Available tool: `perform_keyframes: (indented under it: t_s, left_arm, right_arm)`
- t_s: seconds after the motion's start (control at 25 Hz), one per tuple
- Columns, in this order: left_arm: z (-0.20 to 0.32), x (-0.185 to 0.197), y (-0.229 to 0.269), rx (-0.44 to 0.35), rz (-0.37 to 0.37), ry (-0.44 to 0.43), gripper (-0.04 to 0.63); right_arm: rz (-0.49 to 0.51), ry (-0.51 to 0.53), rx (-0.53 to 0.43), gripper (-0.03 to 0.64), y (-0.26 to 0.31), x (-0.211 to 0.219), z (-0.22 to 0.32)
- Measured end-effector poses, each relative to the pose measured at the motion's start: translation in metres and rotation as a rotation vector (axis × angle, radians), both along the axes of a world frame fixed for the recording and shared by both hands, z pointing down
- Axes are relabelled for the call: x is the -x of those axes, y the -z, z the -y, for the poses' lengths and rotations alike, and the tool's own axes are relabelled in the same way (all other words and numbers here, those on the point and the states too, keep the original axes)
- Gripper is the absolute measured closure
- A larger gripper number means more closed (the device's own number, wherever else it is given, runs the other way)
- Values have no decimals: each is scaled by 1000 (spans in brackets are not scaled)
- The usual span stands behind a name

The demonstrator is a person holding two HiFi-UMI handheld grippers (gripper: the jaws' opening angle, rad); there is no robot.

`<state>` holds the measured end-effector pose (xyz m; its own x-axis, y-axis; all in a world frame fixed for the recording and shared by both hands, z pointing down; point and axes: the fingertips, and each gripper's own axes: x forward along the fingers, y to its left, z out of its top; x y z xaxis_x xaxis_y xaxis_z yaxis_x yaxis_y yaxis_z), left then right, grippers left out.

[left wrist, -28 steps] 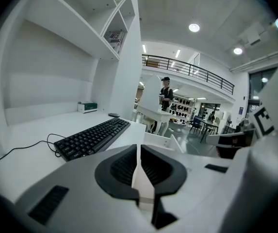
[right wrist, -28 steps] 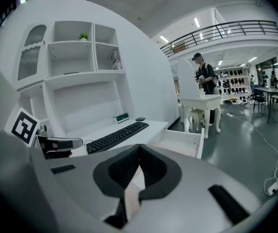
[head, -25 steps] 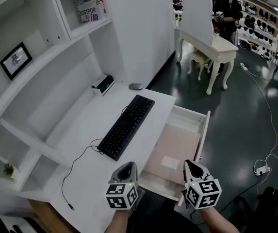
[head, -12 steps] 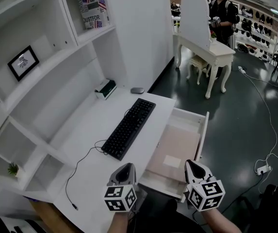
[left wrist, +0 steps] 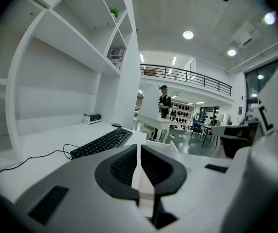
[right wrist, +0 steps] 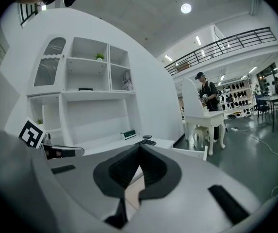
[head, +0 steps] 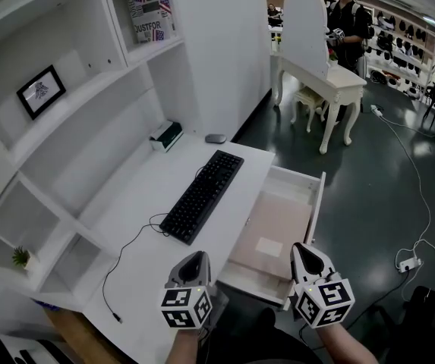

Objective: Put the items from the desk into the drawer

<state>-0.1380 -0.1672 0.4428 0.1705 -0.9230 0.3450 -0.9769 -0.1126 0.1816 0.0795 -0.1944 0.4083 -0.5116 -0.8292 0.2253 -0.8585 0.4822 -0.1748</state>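
A black keyboard (head: 202,196) lies on the white desk (head: 149,233), its cable trailing toward the front. A grey mouse (head: 215,138) sits at the desk's far edge, and a small white and green box (head: 165,136) stands against the back wall. To the right of the desk the drawer (head: 315,203) is pulled out, with only a pale sheet on its floor. My left gripper (head: 193,258) hovers above the desk's front edge, shut and holding nothing. My right gripper (head: 301,250) hangs over the drawer's front corner, also shut and holding nothing.
White shelves (head: 65,89) rise behind the desk with a framed picture (head: 41,90), books (head: 150,10) and a small plant (head: 21,258). Across the dark floor stands a white dressing table (head: 319,70) with a person (head: 346,21) beside it. Cables and a power strip (head: 407,264) lie on the floor.
The head view has shifted slightly, so desk and shelves sit a little differently in frame. Both grippers stay shut in about the same places, a touch lower in view.
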Motion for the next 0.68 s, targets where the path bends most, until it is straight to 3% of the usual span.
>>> perform_keyframes:
  t_s: [0.68]
  left_arm:
    - [-17, 3, 5, -25, -12, -5, 568]
  right_arm:
    - [6, -17, -3, 617, -2, -3, -16]
